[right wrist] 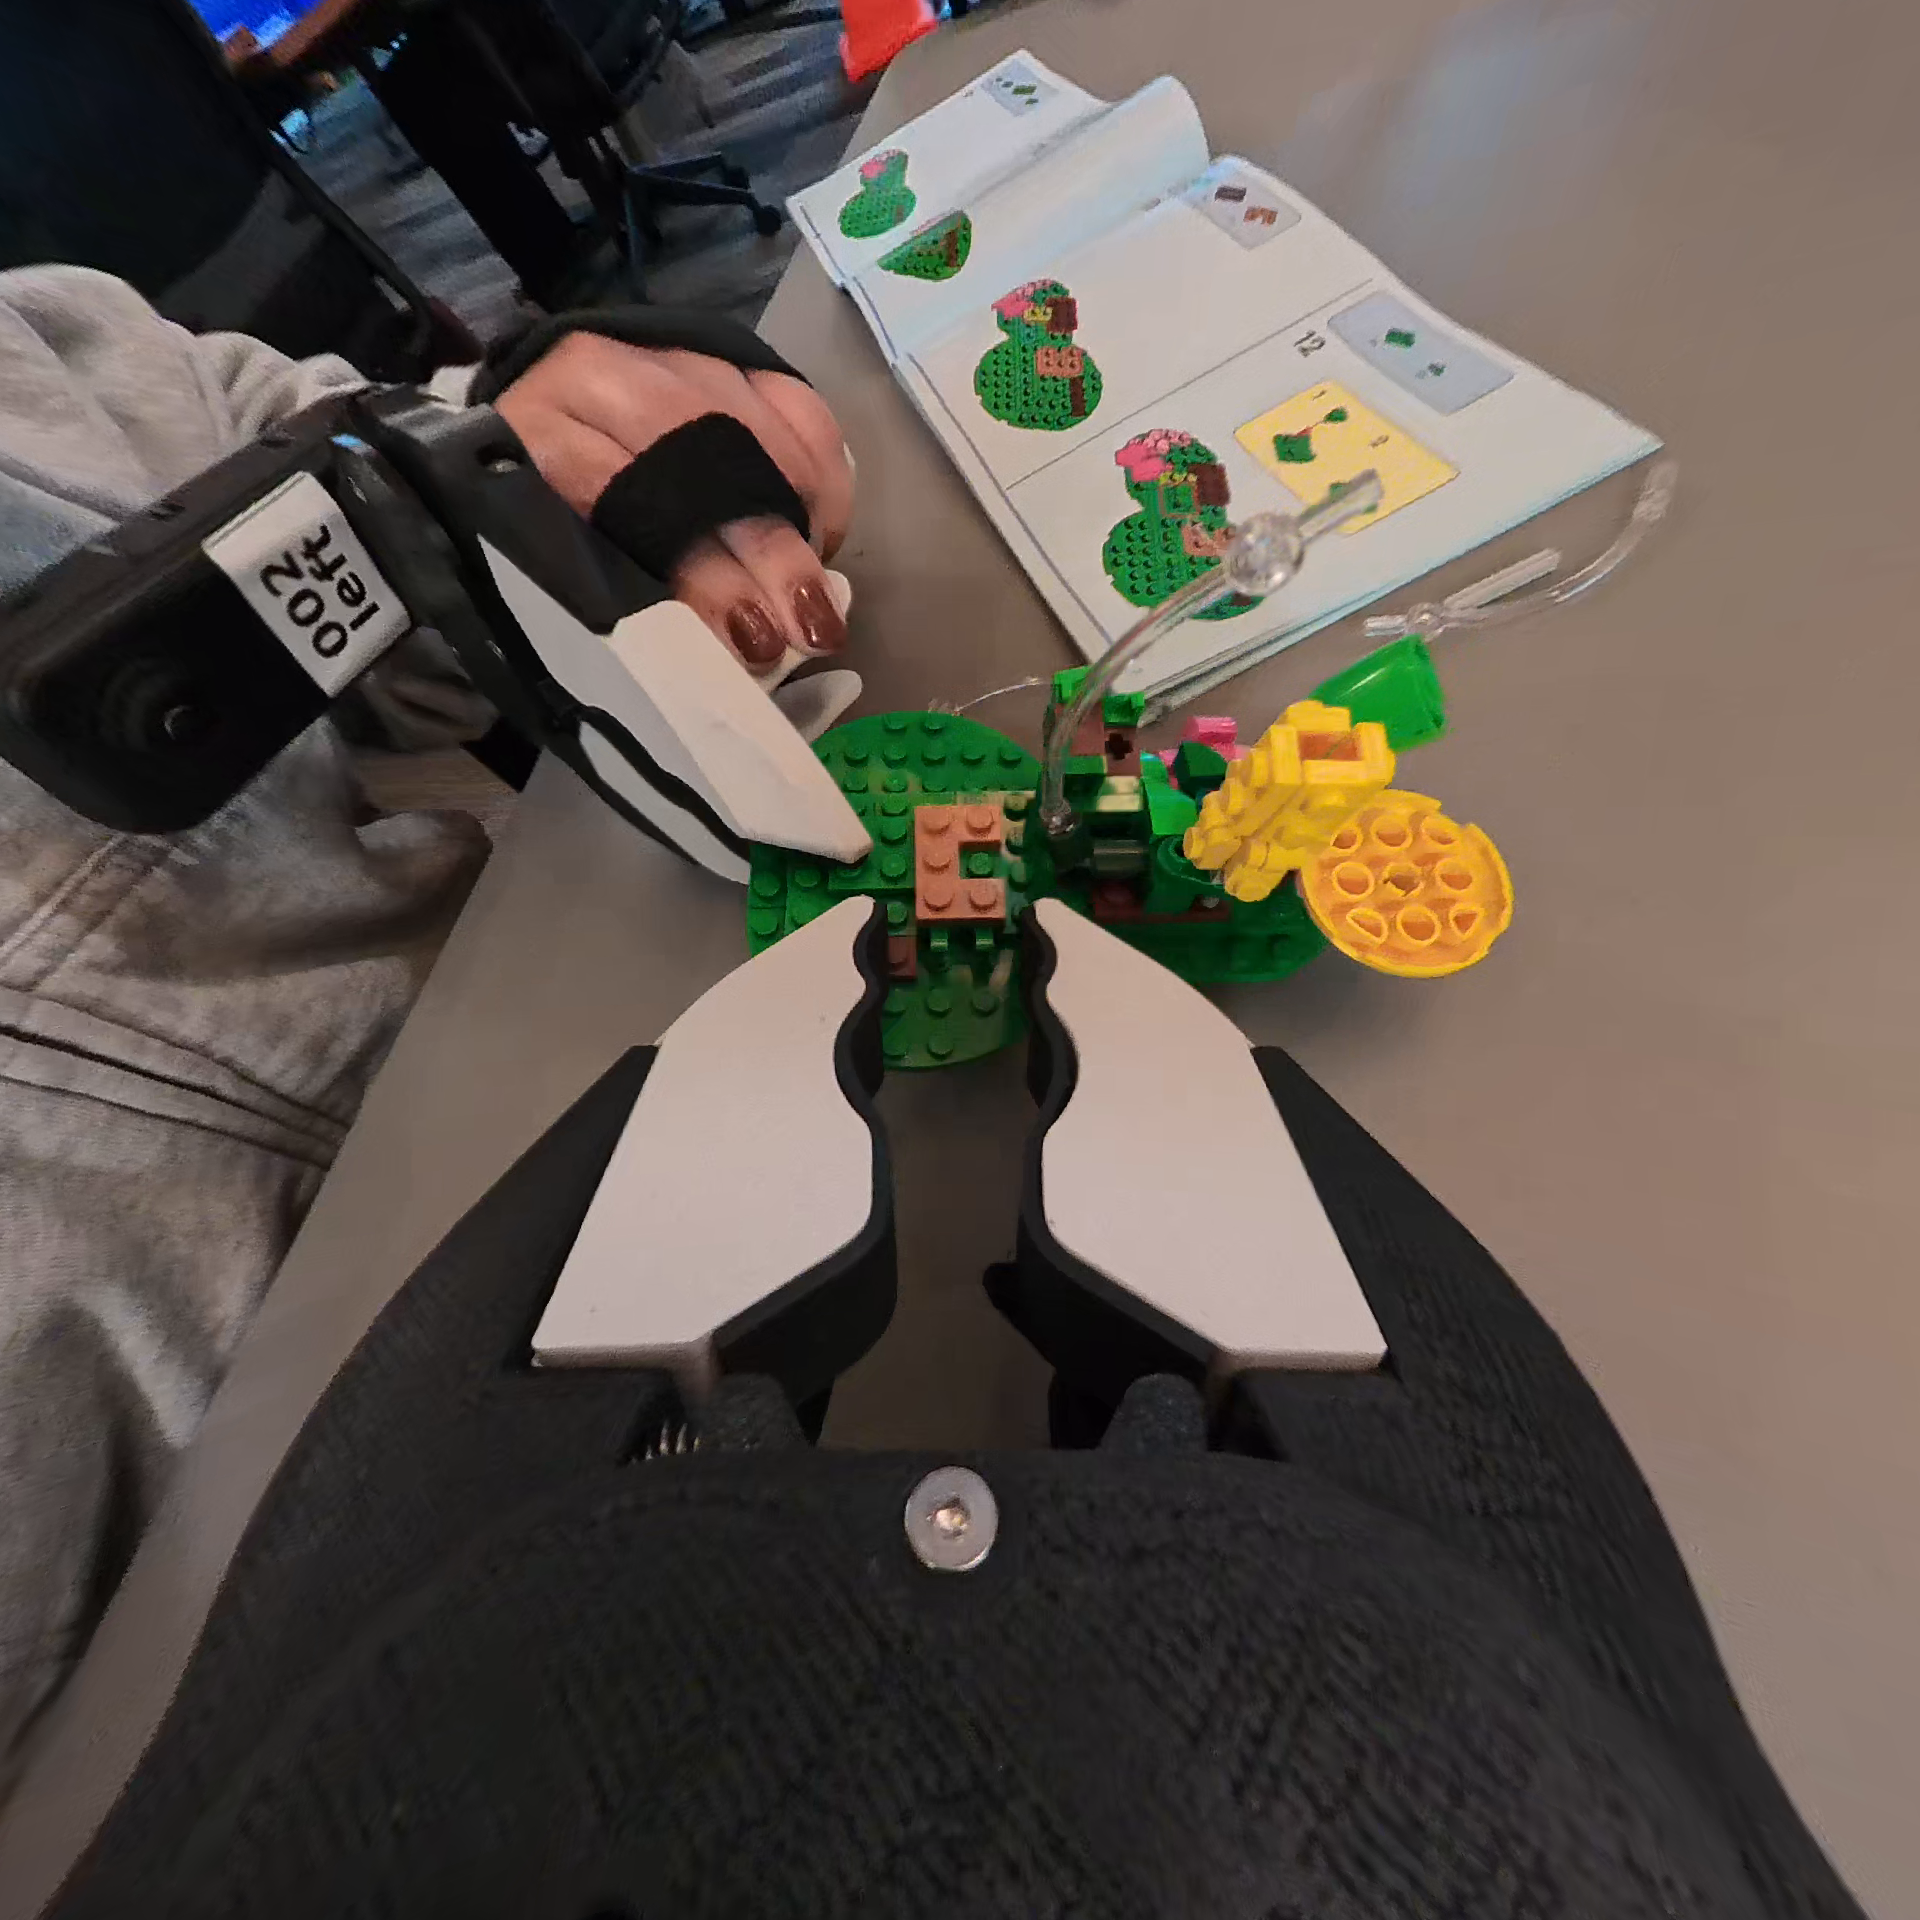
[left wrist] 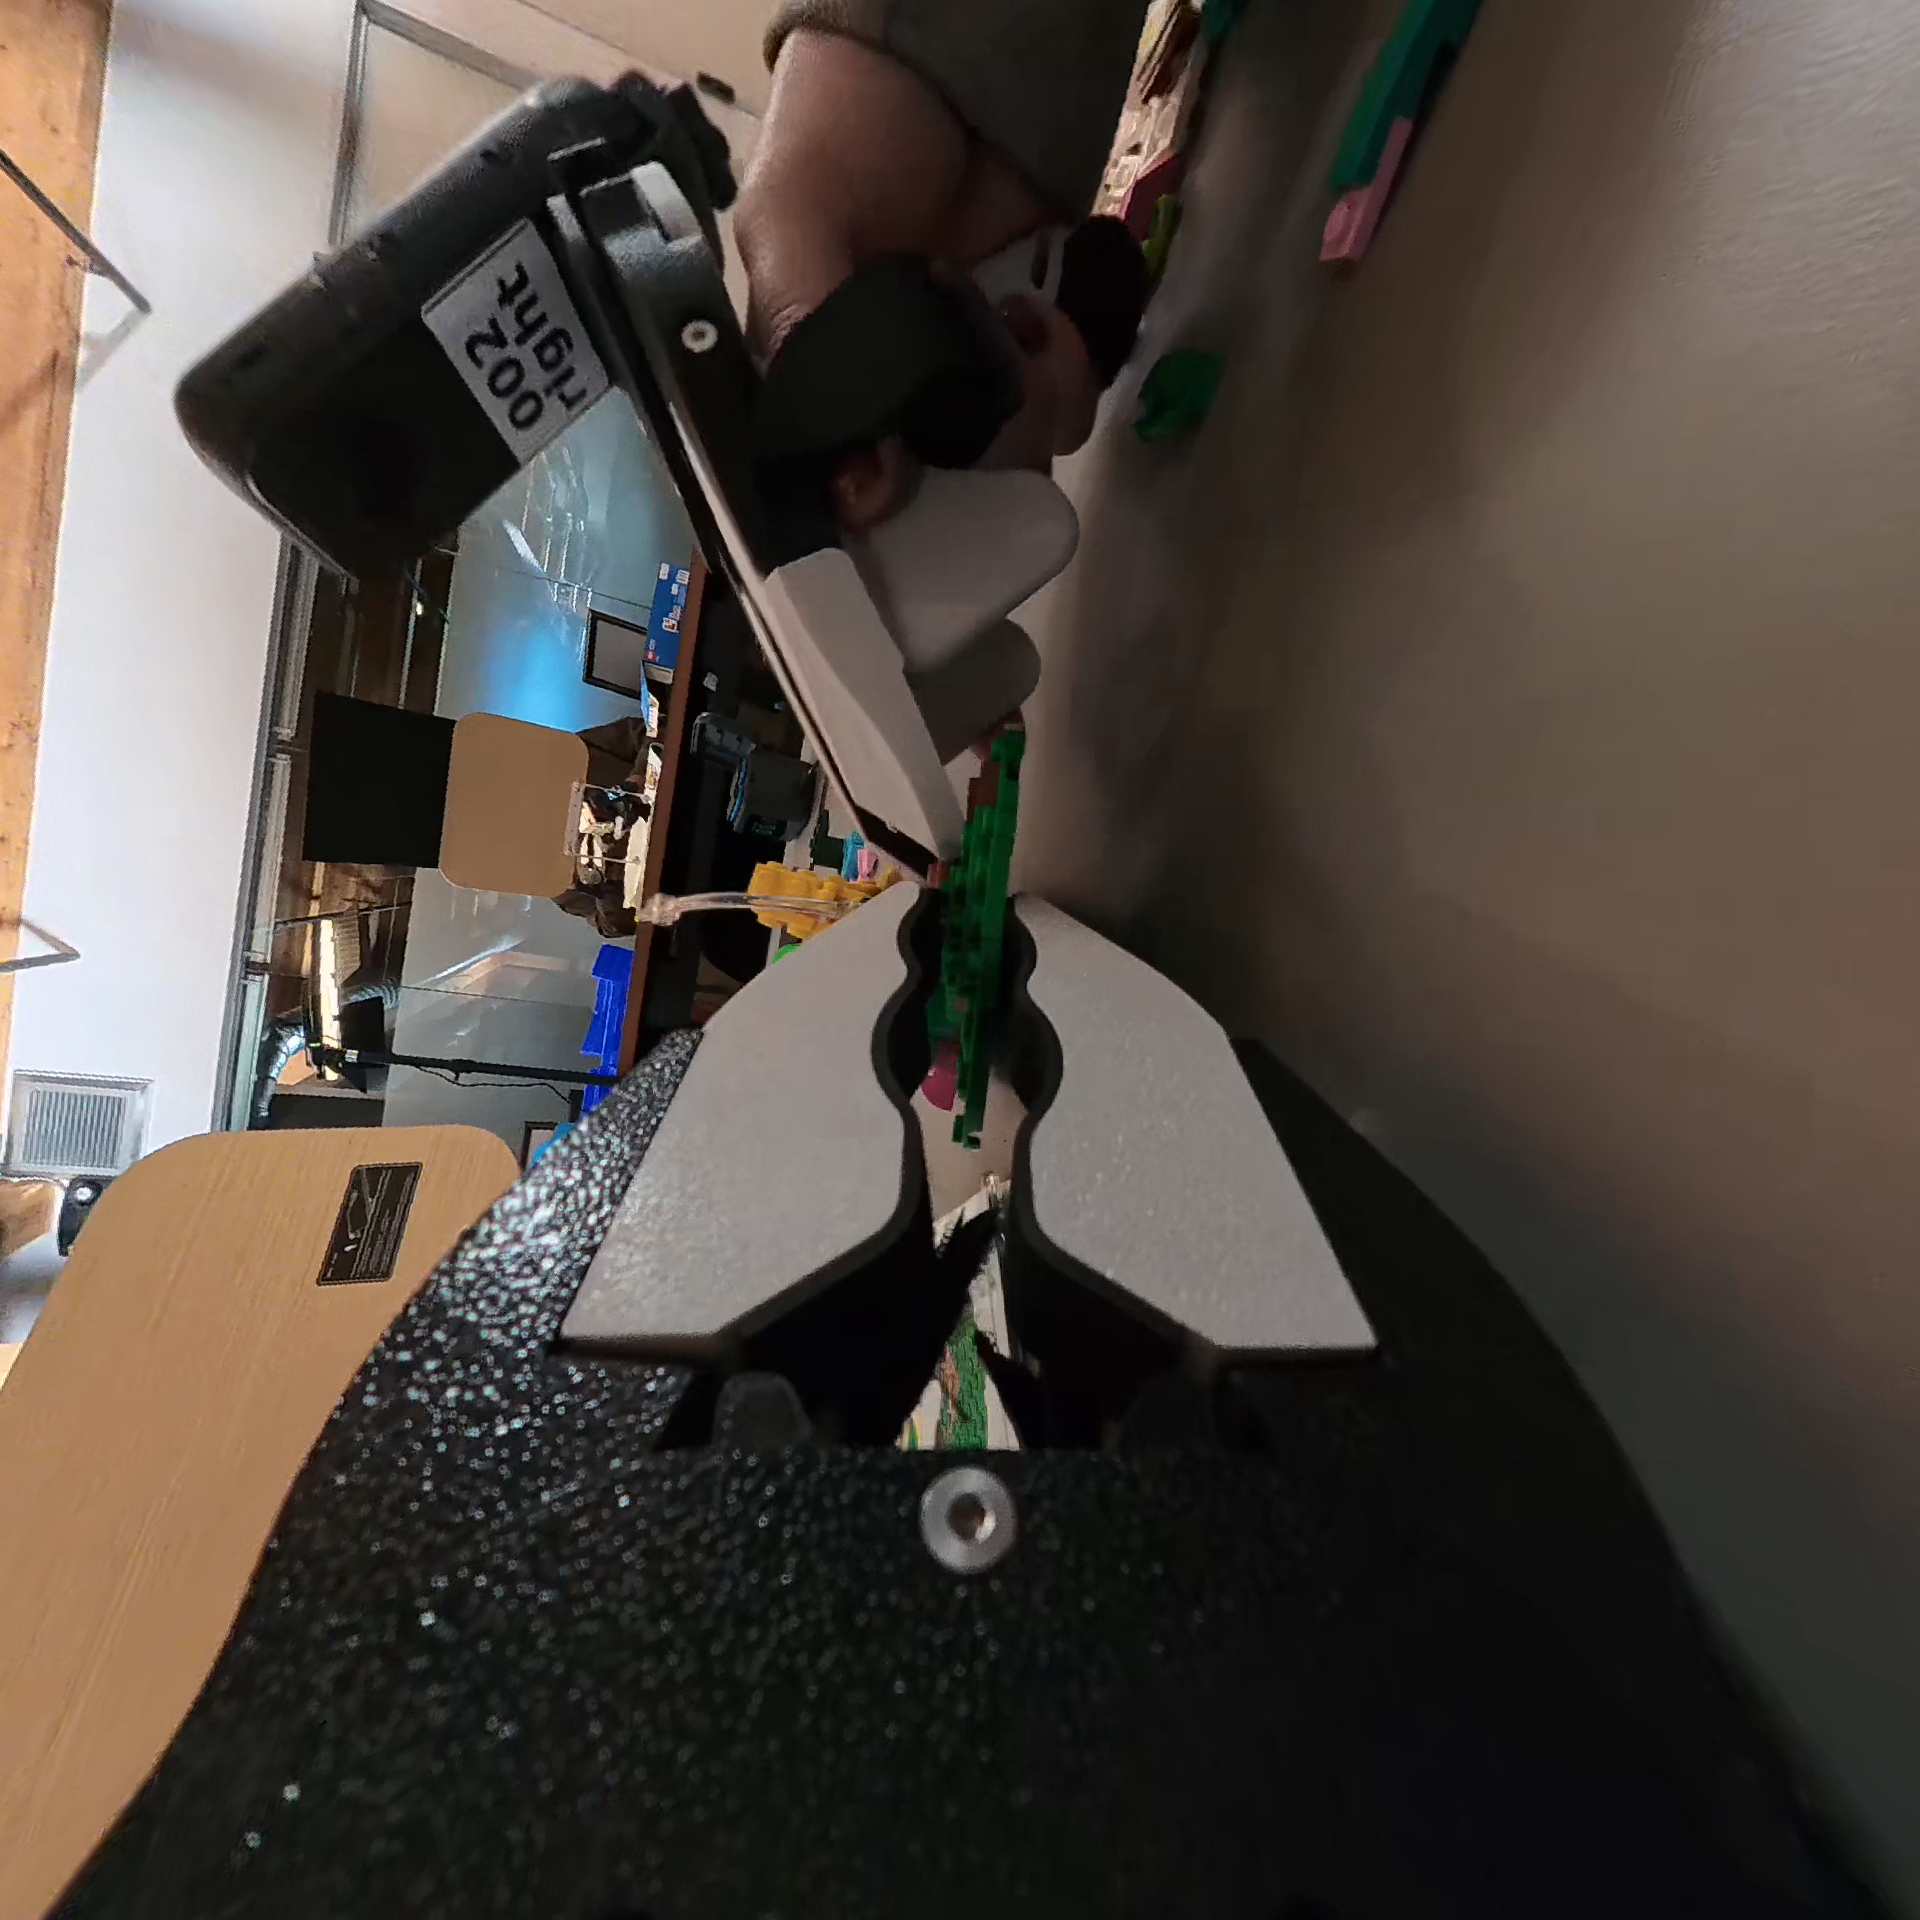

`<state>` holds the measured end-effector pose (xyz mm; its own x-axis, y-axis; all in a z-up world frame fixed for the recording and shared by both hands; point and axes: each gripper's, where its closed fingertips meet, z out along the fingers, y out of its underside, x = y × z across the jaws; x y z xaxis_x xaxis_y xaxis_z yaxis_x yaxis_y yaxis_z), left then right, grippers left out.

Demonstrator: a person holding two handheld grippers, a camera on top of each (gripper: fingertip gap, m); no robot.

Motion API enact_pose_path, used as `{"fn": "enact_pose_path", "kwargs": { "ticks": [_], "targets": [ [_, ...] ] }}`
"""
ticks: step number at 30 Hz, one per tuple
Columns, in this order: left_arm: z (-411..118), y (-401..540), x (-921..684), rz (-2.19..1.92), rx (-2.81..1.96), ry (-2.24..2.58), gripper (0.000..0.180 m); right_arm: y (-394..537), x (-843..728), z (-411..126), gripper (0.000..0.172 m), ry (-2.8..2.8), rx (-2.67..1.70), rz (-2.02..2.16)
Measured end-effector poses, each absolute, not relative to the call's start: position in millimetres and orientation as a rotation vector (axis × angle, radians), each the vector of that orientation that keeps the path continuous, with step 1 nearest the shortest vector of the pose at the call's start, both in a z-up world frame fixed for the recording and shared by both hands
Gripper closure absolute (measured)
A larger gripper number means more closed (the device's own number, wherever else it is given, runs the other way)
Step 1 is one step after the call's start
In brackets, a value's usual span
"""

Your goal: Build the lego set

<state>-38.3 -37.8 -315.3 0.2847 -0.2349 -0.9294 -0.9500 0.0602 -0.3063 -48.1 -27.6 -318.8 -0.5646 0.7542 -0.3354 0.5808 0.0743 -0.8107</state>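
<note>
We see two hand-held tongs meeting over a brick model on a grey bench (right wrist: 1558,1143). The left tongs (left wrist: 968,914) pinch the edge of the model's green baseplate (right wrist: 935,748), both pads pressed on the thin plate, which the left wrist view shows edge-on. The right tongs (right wrist: 951,914) stand spread just above the near part of the plate, either side of one tan bracket-shaped brick (right wrist: 961,862) — no pad visibly touching it.

The risks, as we judge them: the plate is gripped only at its rim, so a downward push could lever it out of the pinch or tilt the model; the curved clear rod (right wrist: 1143,634) with its ball tip rises just far of the right tongs and could be knocked loose; the yellow brick figure (right wrist: 1288,800) on its round yellow disc (right wrist: 1403,883) overhangs the right edge and could topple.

By our count — two tongs, one green baseplate, one tan brick, one clear rod on the model and another (right wrist: 1527,592) lying loose at far right, one yellow figure, one yellow disc, one open instruction booklet (right wrist: 1143,343), one loose green piece (right wrist: 1382,696).
</note>
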Motion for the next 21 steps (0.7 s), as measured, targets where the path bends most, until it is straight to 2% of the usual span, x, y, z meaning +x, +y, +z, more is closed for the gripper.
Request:
{"fn": "enact_pose_path", "kwargs": {
  "ticks": [6,10,21],
  "targets": [
    [-319.9,-38.0,-36.7,0.862,-1.400,1.244,0.170,-29.5,-49.2,-323.7,0.153,-2.172,-1.411,1.499],
    [-323.5,-39.0,-32.8,0.870,-1.391,1.277,0.169,-28.8,-48.2,-326.6,0.158,-2.203,-1.335,1.419],
    [-324.8,-40.5,-32.9,0.836,-1.407,1.271,0.169,-28.0,-46.3,-326.4,0.159,-2.215,-1.119,1.161]
  ]
}}
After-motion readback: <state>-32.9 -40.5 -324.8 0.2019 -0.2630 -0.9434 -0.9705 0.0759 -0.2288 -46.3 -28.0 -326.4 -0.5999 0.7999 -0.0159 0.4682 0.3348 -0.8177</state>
